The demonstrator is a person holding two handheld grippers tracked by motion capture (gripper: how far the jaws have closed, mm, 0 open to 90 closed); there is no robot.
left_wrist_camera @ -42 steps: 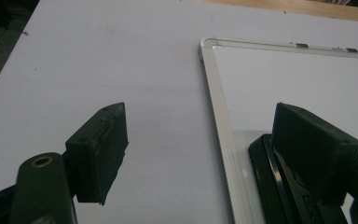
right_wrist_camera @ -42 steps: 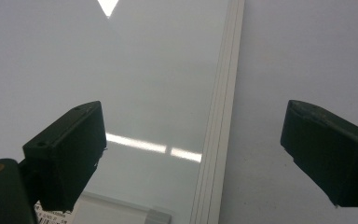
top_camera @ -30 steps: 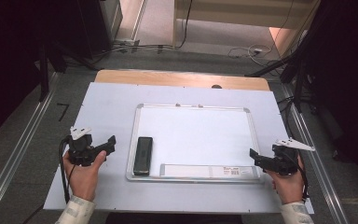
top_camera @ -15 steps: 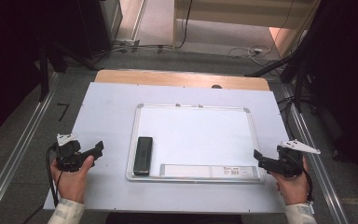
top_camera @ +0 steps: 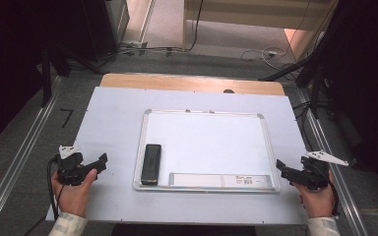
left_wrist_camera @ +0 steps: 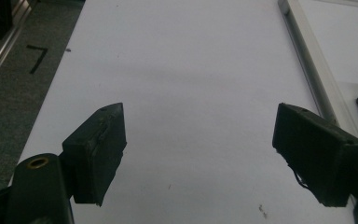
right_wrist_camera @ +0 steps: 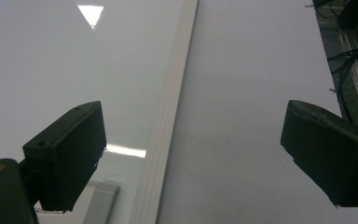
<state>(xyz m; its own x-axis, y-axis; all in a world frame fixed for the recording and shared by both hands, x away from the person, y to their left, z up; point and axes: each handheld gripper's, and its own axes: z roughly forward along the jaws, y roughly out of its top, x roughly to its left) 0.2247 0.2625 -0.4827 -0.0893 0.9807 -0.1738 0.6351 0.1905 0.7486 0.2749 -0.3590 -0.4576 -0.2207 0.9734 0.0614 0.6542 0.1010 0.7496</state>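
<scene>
high view: the black rectangular plastic eraser (top_camera: 151, 163) lies flat at the white metal-framed whiteboard's (top_camera: 204, 147) 8 o'clock corner; likely light and stiff, best pinched across its long sides. left gripper (top_camera: 98, 162) is nearest, nothing between.

left gripper view: fingers (left_wrist_camera: 95, 151) wide apart, empty, over the white tabletop (left_wrist_camera: 191, 88).

right gripper view: right gripper (right_wrist_camera: 193, 154) equally spread, empty.

A person's 2 hands hold grippers low at the near edge: the left gripper (top_camera: 100, 161) with jaws spread wide and empty, the right gripper (top_camera: 281, 169) likewise parted, both pointing inward.
</scene>
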